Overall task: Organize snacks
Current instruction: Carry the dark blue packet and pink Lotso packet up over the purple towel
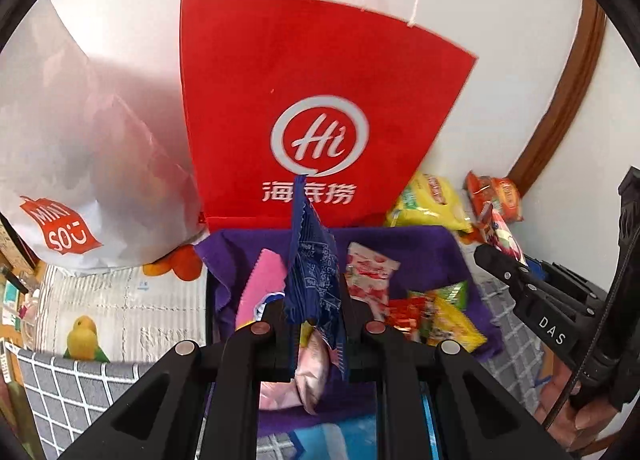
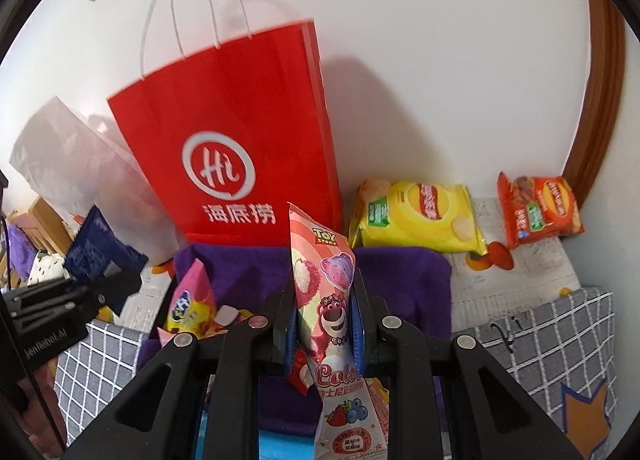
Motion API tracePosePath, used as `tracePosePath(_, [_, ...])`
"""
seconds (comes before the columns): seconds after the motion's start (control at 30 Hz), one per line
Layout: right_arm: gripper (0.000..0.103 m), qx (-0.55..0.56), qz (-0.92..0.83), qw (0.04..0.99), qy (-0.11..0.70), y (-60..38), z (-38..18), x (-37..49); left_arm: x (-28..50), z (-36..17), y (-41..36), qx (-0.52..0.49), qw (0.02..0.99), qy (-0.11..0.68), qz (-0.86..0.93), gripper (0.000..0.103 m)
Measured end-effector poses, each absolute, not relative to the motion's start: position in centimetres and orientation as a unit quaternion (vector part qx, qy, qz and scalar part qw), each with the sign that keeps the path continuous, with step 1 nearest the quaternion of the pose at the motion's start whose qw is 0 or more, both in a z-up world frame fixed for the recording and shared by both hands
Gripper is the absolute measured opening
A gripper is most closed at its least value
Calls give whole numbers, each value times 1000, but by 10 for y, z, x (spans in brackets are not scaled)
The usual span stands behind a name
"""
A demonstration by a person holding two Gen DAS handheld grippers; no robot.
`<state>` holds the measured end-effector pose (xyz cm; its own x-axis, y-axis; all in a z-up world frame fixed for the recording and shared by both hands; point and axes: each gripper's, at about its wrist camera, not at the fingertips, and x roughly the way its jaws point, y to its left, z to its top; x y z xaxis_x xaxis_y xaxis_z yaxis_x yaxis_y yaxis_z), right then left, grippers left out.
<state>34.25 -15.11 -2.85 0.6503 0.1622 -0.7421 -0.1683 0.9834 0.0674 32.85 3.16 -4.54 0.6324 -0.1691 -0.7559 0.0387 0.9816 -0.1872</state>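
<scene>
With the left gripper [image 1: 316, 324] clamped on a dark blue snack packet [image 1: 314, 260] and the right gripper [image 2: 325, 324] clamped on a pink Lotso snack pouch [image 2: 324, 300], both held near the purple cloth [image 2: 400, 272], the carrying step seems underway, and next each must clear the rim of the far red paper bag [image 2: 240, 120].

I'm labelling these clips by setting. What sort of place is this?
Probably a home, perhaps a bed or sofa against a wall: a quilted printed mat, a checked grey cover, shopping bags like the red paper bag.
</scene>
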Motion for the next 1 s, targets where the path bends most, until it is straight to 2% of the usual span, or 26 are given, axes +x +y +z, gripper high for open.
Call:
tracePosePath(0.1, [21, -18, 82, 900, 428, -151, -46, 355, 338, -63, 37, -76, 890, 447, -52, 14])
tracePosePath(0.33, [21, -1, 74, 888, 454, -166, -70, 371, 342, -68, 61, -102, 889, 444, -45, 14])
tracePosePath(0.63, [22, 9, 90, 892, 443, -170, -66, 368, 345, -73, 64, -117, 881, 455, -54, 14])
tracePosePath(1.0, [23, -20, 89, 879, 467, -163, -78, 370, 347, -80, 49, -98, 873, 473, -64, 14])
